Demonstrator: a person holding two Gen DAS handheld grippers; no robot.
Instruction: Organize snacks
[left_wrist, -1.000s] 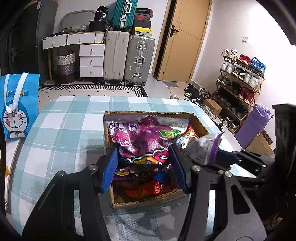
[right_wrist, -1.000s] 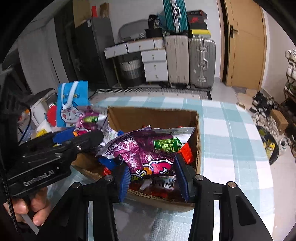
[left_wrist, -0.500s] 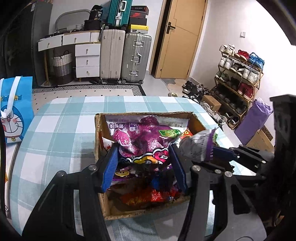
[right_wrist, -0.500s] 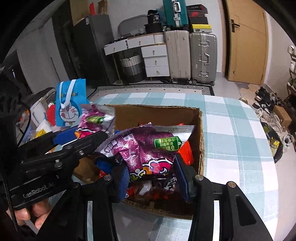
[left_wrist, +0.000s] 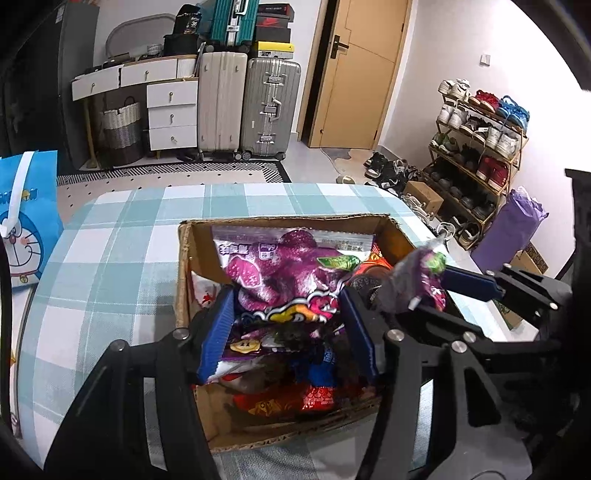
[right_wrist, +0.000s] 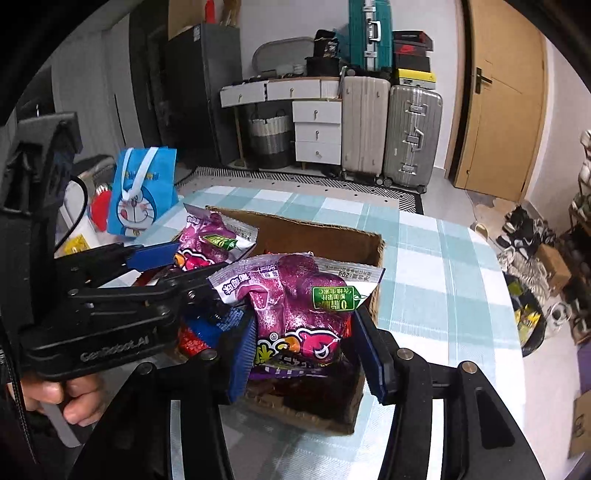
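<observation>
The purple snack bag (left_wrist: 280, 266) sits with its lower end between the fingers (left_wrist: 218, 332) of our left gripper (left_wrist: 288, 332). They pinch it across its puffy width, so they stand fairly far apart rather than pressed together. It hangs above the open cardboard box (left_wrist: 183, 280), near the far left corner in the right wrist view. We judge that it is held by the bottom seam so the rest of the pack can be steered down among the others. A second purple bag (right_wrist: 299, 302) of the same kind is pinched the same way in our right gripper (right_wrist: 306, 354), over the near right part of the box. Holding one bag on each side lets both be placed without the grippers crossing. Both packs are glossy and air-filled, printed with purple fruit, a green label and a cartoon face near the bottom. They look light and likely to slip or crumple under a hard squeeze. Below them the box holds red packets (left_wrist: 317, 398) and other wrappers in a loose heap. The box rests on the checked bench (left_wrist: 110, 258), and a blue cartoon gift bag (right_wrist: 142, 195) stands beyond the bench's left edge.
</observation>
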